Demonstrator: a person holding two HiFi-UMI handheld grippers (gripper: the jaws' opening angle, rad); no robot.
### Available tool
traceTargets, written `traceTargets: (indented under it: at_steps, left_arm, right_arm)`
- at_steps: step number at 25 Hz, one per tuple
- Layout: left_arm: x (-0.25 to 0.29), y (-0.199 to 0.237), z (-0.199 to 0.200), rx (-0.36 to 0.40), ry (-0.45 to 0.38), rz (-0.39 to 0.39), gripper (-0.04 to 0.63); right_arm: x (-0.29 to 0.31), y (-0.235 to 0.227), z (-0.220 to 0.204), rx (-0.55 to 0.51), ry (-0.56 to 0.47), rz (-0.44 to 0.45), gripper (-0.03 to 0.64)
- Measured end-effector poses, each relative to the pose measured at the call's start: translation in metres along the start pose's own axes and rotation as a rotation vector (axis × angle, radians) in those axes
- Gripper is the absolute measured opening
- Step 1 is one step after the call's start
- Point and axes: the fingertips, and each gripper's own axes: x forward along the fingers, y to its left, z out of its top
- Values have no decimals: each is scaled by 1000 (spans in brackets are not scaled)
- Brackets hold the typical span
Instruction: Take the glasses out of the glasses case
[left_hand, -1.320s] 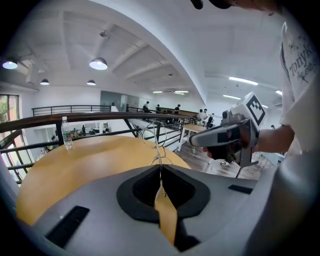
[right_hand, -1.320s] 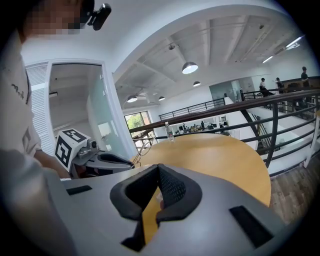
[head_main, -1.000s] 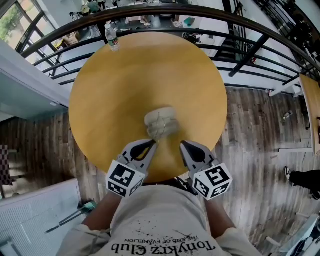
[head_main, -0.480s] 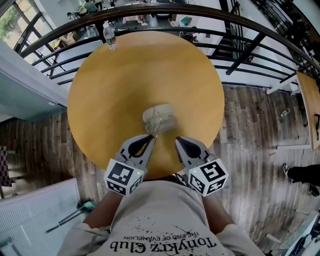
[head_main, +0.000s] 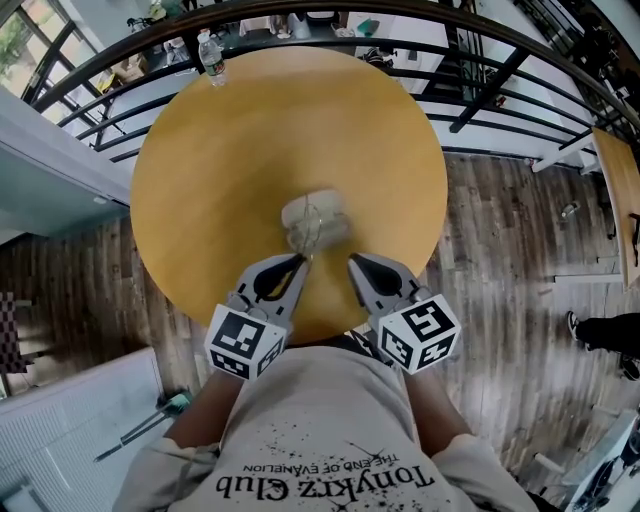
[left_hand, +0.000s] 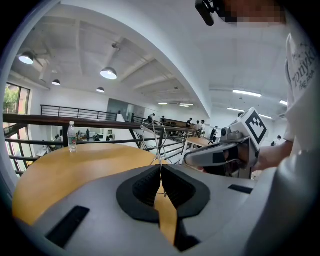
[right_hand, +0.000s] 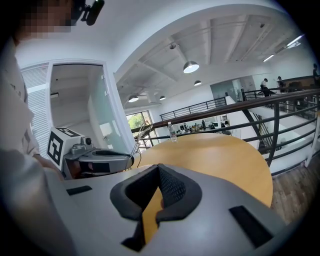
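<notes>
- My left gripper (head_main: 300, 260) (left_hand: 161, 172) is clenched on a thin arm of the wire-framed glasses (head_main: 311, 238) (left_hand: 159, 137); the frame stands up out of the closed pads.
- Seen from the head view, the glasses sit at the near edge of the pale oval glasses case (head_main: 318, 212), which rests on the round yellow wooden table (head_main: 250, 150).
- My right gripper (head_main: 353, 262) (right_hand: 157, 175) is pinched closed on nothing, just beside the left one.
- A clear plastic water bottle (head_main: 208, 55) stands at the table's far rim.

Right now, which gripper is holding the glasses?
The left gripper: its jaws pinch the thin wire glasses, while the right gripper is shut on nothing.
</notes>
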Motion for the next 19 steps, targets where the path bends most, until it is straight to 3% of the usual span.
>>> traceTargets:
  at_steps: [19]
  left_arm:
    - [-7, 2, -3, 10, 21, -5, 34]
  right_arm:
    - [-3, -2, -2, -5, 3, -13, 21]
